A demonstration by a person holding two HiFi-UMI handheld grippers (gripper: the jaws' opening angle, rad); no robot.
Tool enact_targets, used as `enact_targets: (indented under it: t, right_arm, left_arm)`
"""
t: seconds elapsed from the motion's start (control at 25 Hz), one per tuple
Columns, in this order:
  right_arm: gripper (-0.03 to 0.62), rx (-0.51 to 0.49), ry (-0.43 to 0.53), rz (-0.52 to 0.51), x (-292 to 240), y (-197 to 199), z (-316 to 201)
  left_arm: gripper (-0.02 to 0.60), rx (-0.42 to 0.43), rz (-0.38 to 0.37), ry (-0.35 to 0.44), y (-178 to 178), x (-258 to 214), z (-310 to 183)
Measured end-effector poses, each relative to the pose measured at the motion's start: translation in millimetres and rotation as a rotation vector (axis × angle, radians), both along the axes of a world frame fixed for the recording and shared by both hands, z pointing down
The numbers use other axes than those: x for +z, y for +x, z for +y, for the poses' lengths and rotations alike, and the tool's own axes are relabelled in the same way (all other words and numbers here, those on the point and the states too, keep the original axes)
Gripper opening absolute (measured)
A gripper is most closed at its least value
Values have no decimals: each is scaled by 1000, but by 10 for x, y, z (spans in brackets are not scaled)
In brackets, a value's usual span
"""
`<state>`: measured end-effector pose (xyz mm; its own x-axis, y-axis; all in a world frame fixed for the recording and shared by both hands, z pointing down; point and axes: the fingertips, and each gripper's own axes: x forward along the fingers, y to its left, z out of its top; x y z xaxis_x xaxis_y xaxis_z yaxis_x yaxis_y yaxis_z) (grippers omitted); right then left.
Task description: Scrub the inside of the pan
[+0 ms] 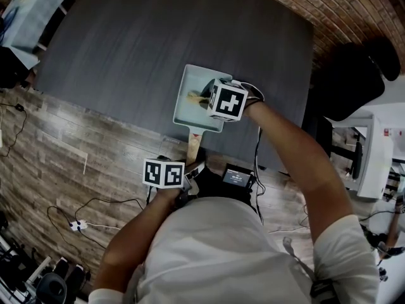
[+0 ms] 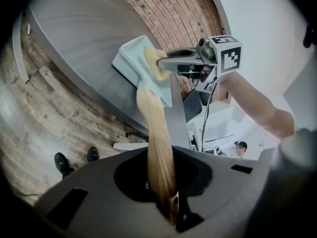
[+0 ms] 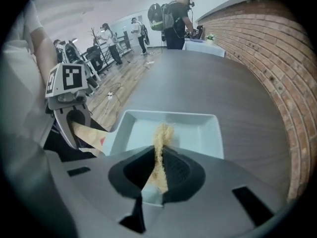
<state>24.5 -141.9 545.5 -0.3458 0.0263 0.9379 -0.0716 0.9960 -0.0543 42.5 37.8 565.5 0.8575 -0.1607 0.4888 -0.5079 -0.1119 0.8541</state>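
Two grips are seen: the handle is clamped by the left gripper, the scrubber by the right gripper inside the pan; scrubbing is judged under way, and firm strokes across its floor are called for next.

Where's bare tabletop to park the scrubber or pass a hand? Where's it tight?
Free: the table left of and beyond the pan, and the strip from the pan toward the brick wall. Crowded: the near edge, where the left gripper holds the handle, and the pan itself, under the right gripper with its scrub pad.
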Motion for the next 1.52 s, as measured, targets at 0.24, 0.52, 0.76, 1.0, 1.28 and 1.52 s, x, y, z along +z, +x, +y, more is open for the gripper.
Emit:
enact_targets:
  t: [0.24, 0.52, 0.76, 1.0, 1.28, 1.52]
  right_arm:
    - [49, -2, 191, 105, -82, 291, -479]
    - [49, 0, 298, 173, -156, 482, -810]
    - [48, -64, 337, 220, -93, 520, -837]
    - [48, -131, 391, 283, 11, 495, -784]
    - [48, -126, 383, 317, 131, 481, -733]
    - [48, -11, 307, 273, 216, 461, -703]
  left_arm:
    - [63, -10, 1, -3, 7, 1, -1]
    - [62, -13, 9, -13, 22, 0, 7]
    - [61, -16, 18, -18, 30, -6, 3]
    - [60, -31, 29, -19, 23, -9, -1]
    - [60, -31, 21, -7, 23, -15, -8]
    - [60, -37, 20, -2, 18, -19, -11]
